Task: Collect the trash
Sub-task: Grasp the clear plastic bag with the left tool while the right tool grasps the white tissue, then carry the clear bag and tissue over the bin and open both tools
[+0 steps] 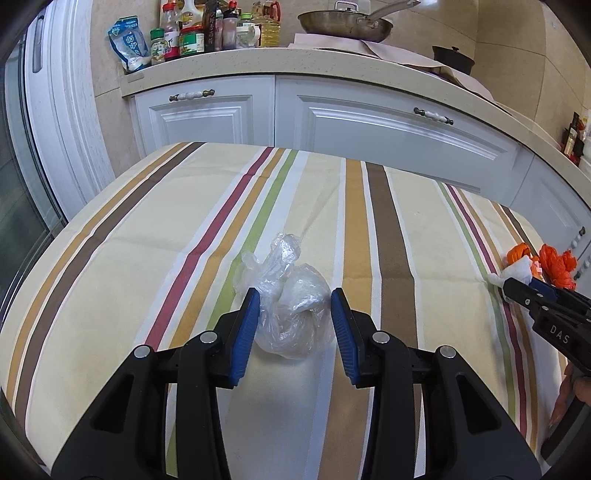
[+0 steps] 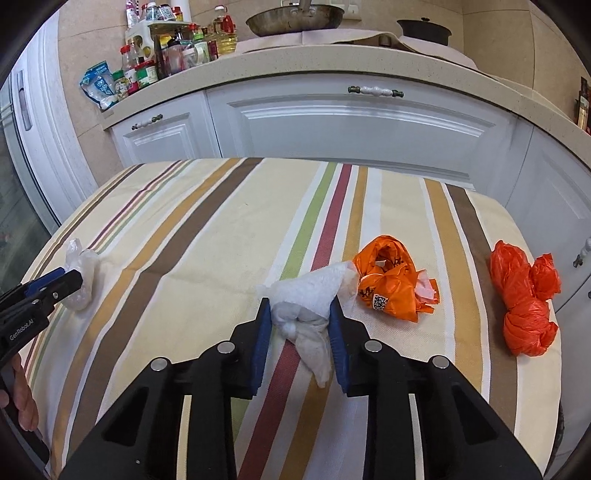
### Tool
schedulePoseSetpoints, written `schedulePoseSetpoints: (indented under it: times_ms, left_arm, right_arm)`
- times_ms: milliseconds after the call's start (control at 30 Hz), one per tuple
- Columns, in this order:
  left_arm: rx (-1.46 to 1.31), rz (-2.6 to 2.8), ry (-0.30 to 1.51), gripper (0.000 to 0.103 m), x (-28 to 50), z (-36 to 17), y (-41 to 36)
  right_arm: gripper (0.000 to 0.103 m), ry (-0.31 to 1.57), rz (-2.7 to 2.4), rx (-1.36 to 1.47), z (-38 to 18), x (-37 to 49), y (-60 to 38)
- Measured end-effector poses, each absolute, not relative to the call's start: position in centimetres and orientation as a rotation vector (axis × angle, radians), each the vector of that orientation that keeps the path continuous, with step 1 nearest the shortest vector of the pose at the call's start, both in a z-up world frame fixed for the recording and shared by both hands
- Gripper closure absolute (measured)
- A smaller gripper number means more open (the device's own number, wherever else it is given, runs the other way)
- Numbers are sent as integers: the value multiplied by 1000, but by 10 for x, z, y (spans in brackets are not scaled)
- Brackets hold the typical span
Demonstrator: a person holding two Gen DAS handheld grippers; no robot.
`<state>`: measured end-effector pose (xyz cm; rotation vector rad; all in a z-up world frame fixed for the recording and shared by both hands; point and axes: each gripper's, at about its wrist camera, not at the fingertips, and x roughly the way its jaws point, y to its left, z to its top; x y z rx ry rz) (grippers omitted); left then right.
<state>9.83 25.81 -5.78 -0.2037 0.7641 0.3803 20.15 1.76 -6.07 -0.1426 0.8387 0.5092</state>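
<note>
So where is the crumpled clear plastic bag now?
The crumpled clear plastic bag lies on the striped tablecloth, between the left tongs' blue pads in the left wrist view.

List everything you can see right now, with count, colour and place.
clear plastic bag: one, transparent, crumpled on the striped tablecloth, between the left pads
white tissue wad: one, white, table centre, pinched by right gripper
orange bag: one, printed, just beyond the tissue
red-orange bag: one, knotted, table's right side
frying pan: one, steel, on the counter
condiment bottles: several, mixed, counter's left end
left gripper: black, blue pads, around the clear bag
right gripper: same colours, closed on tissue
</note>
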Motion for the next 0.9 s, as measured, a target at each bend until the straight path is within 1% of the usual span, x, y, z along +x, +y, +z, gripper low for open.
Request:
schedulePoseSetpoints:
  times_ms: [367,633,900]
  left_arm:
    - [-180,359,737,64,84,-42,230]
    - [-151,264,719,64,81,-32,174]
    - [-102,123,693,64,83,-22,99]
  right_arm:
    - [74,748,515,-128,-35,174,-13]
    - [74,693,433,-103,-20,152,-70]
    - [74,653,319,-70,-9,128,-134]
